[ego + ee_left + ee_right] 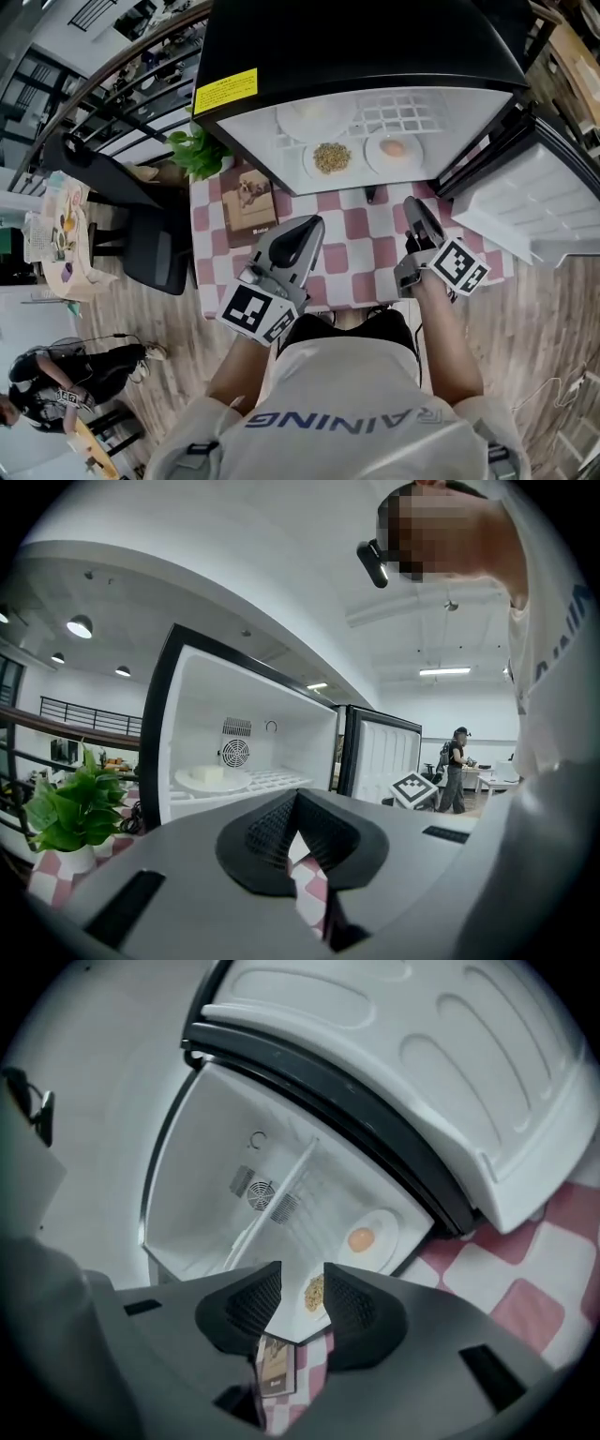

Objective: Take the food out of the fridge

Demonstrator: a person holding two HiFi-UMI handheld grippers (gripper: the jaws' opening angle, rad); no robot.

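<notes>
Jaws spread and empty, we are squaring the right gripper [302,1283] to the grain plate [331,157]; left gripper [295,799] pressed together, idle.

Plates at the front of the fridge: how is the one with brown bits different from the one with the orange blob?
The brown-bits plate holds a crumbly heap; the orange-blob plate holds one smooth round piece. The brown-bits plate sits left, the orange-blob plate right, nearer the open door. Both are white and round.
</notes>
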